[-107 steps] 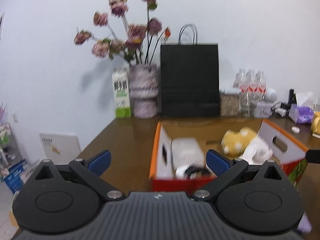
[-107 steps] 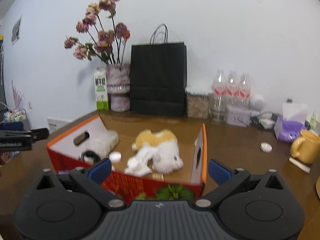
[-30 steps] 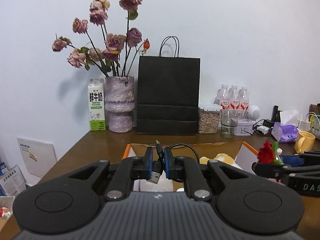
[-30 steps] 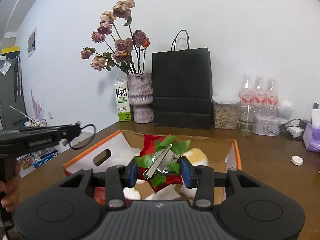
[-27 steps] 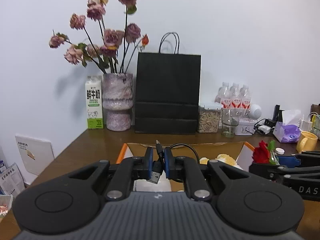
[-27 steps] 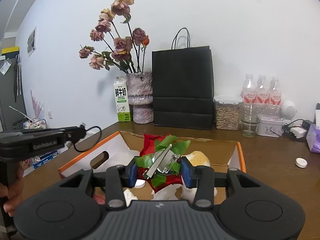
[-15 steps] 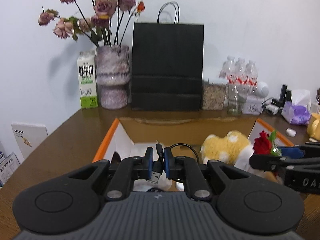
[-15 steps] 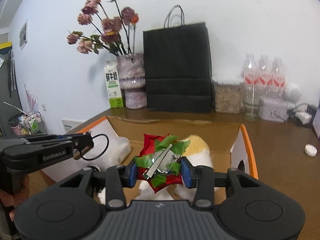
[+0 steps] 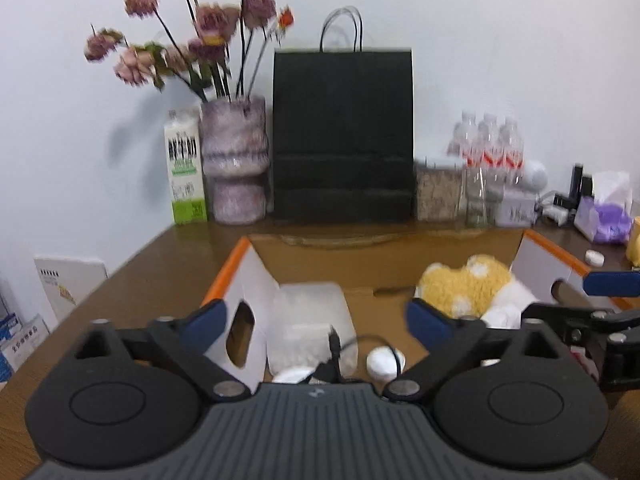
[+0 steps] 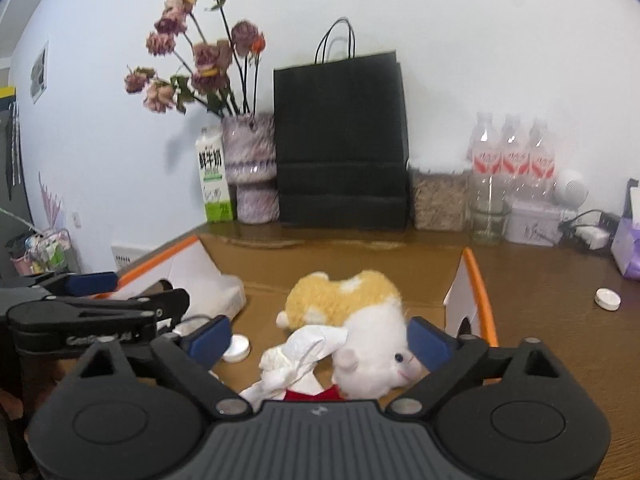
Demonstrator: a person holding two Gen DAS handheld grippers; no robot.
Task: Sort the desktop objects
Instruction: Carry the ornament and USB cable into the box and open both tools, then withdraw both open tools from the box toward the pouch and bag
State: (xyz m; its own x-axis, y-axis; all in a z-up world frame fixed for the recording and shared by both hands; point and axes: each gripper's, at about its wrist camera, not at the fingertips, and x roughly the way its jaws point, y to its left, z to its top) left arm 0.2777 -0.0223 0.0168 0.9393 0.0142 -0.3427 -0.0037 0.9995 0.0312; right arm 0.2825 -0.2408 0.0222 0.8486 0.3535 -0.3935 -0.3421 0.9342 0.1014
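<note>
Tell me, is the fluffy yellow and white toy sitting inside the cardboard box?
Yes, the plush toy lies on the floor of the open cardboard box, between its orange-edged flaps.

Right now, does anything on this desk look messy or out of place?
One thing: a white bottle cap lies loose on the table, outside the cardboard box holding the plush toy, crumpled tissue and cable. Nothing looks spilled or broken.

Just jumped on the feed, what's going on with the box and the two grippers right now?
Both grippers hang open over the orange-edged cardboard box, holding nothing. Under the left gripper a black cable lies by a white packet and a white cap. Under the right gripper are the plush toy, crumpled tissue and a red item, only partly visible.
</note>
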